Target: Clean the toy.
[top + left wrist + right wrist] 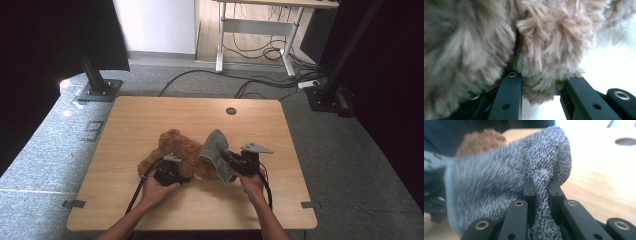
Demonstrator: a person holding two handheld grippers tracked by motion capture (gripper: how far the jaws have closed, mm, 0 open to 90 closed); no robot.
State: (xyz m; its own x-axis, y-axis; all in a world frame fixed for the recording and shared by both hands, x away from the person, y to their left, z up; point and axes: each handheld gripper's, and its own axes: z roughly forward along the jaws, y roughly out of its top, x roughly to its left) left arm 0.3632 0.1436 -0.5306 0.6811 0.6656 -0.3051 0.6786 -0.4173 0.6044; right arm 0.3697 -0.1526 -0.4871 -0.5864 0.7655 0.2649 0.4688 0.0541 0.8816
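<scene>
A brown plush teddy bear (176, 150) lies near the middle of the wooden table (150, 115). My left gripper (172, 174) sits at the bear's near side; in the left gripper view its jaws are shut on a tuft of the bear's fur (544, 75). A grey knitted sock (216, 150) hangs over the bear's right side. My right gripper (235, 162) is shut on the sock, and in the right gripper view the knit fabric (541, 182) is pinched between the two black jaws, with the bear (480, 140) behind it.
A round cable hole (231, 111) is set in the table's far side. Black stand bases (100, 91) rest on the grey carpet at far left and far right. A white desk frame (260, 30) and loose cables (260, 80) lie beyond the table.
</scene>
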